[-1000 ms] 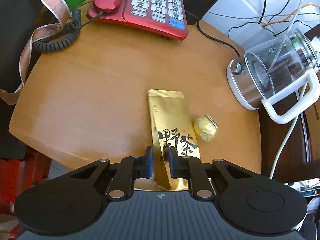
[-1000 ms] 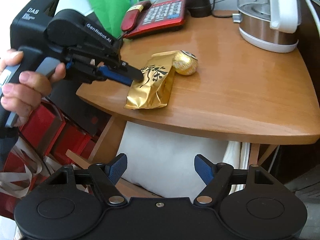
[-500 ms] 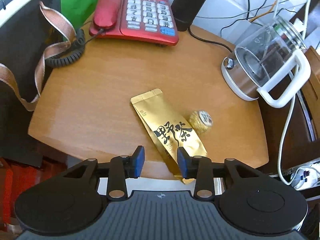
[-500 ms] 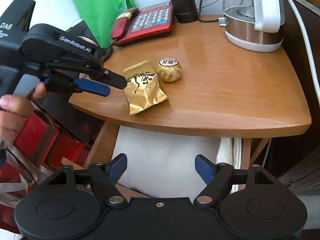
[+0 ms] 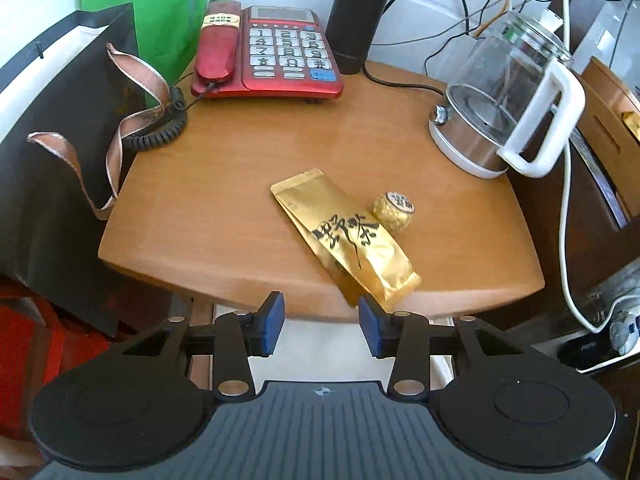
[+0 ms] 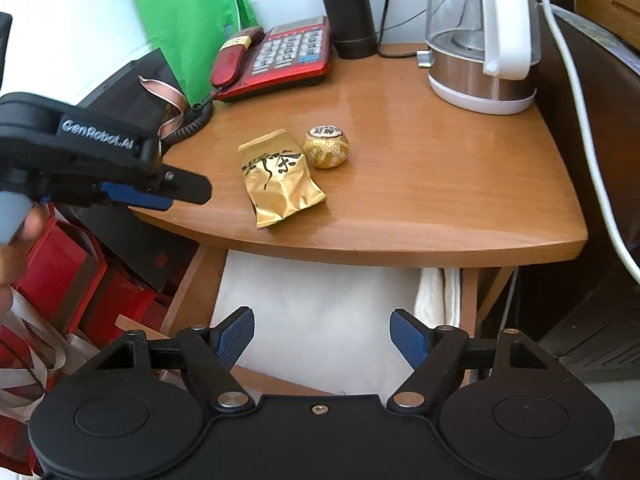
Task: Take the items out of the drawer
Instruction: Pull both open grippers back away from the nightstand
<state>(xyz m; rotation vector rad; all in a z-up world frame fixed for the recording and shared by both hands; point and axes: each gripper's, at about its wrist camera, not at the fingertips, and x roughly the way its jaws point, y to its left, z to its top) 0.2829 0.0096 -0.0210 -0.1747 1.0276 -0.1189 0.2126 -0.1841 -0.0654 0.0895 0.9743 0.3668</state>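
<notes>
One gold tea packet (image 5: pixel 346 236) and one gold foil-wrapped ball (image 5: pixel 395 209) were seen lying on the wooden table (image 5: pixel 224 200), the ball just beside the packet's long edge; contact between the two could not be confirmed. The packet's near end lay close to the table's front edge. Below that edge the drawer (image 6: pixel 320 320) stood pulled out; only a pale lining and a folded white cloth (image 6: pixel 434 292) at its right side were visible inside, and no further items could be made out.

The left gripper (image 5: pixel 322 322) was held spread and empty in front of the table edge, near the packet's end but clear of it. The right gripper (image 6: pixel 322 338) was likewise spread and empty, positioned above the open drawer.

The packet was judged to be light, thin and flexible, with a smooth foil skin likely to slip and crease; a hold across its flat sealed end was considered safest. The ball was judged to be small, firm and prone to rolling; a pinch across its middle, from both sides, was considered appropriate.

Also counted on the table were one red telephone (image 5: pixel 266 54), one black flask (image 5: pixel 358 16) and one glass kettle (image 5: pixel 500 104).
</notes>
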